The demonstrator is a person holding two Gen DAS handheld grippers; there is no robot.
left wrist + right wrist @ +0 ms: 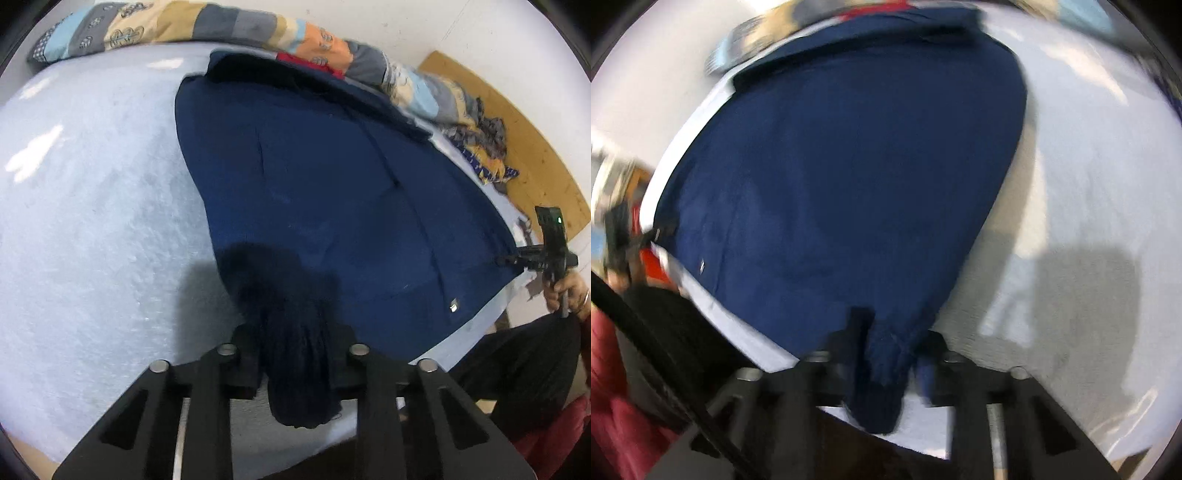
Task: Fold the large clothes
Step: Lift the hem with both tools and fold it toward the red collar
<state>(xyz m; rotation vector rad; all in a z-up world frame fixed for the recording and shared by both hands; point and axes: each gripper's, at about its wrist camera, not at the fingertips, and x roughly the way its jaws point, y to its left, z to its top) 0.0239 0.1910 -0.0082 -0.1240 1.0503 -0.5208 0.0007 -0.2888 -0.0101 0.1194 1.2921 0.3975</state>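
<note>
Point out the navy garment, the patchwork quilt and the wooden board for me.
navy garment [332,192], left wrist view, middle of its spread panel.
patchwork quilt [207,22], left wrist view, top band.
wooden board [532,147], left wrist view, bare face.

Both fisheye views are bending hard at the edges, with black vignette filling the corners. Light is coming from overhead — white glare patches are showing on the pale sheet [92,206], and the left gripper [295,369] is throwing a soft grey shadow across it. The left wrist view is looking fairly sharp; the right wrist view is smearing with motion blur — worst at its rim.
</note>
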